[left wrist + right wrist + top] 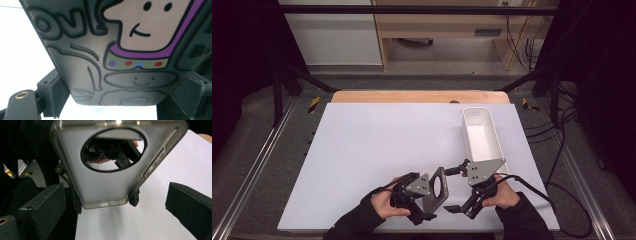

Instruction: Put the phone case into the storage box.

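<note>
Item: phone case [438, 186], grey and translucent, with a large round camera opening near one end and a cartoon print on its outer face. In the left gripper view the printed side [125, 62] shows a smiling figure, a purple band and a row of coloured dots. In the right gripper view the plain inner side [105, 187] faces the camera, with side-button cut-outs along one edge and a port slot at the near end. Position: held up on edge above the near middle of the table, between the two grippers.

Left gripper [419, 192]: its two black jaws stand wide and press against the case's two long edges, clamping it across its width. A hand in a dark sleeve [384, 202] carries it.

Right gripper [457, 192]: jaws spread apart, one black pad [43, 207] on either side of the case's near end, neither touching it. The person's other hand [504, 196] carries it, with a cable trailing off toward the table's right edge.

Surface: white table top [372, 145] with a wooden strip along its far edge. A white oblong bin [482, 132] stands at the right, well apart from the case.

Surroundings: black metal frame posts, grey floor, a white panel and light wooden furniture beyond the table, loose cables at the right.
</note>
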Demonstrator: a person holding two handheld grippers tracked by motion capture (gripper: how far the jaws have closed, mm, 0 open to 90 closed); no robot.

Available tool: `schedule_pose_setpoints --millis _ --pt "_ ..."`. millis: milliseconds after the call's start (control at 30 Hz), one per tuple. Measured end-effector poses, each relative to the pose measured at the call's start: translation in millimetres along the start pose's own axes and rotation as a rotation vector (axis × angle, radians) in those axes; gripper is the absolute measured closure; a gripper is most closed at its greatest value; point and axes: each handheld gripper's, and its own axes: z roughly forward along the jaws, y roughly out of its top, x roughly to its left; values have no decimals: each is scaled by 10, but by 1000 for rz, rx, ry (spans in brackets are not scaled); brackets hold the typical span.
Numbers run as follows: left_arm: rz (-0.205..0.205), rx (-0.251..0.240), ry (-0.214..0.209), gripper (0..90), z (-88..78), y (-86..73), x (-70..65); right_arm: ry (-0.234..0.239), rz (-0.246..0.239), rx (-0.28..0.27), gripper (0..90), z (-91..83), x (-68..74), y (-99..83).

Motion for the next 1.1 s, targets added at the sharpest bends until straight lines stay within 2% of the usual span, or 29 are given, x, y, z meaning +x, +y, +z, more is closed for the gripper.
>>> schedule_pose_setpoints --millis 500,1100 --pt "23 24 -28 114 82 19 -33 26 -8 -15 40 39 24 17" --pt "52 0 -36 114 117 46 -72 65 -28 -45 83 77 42 17"
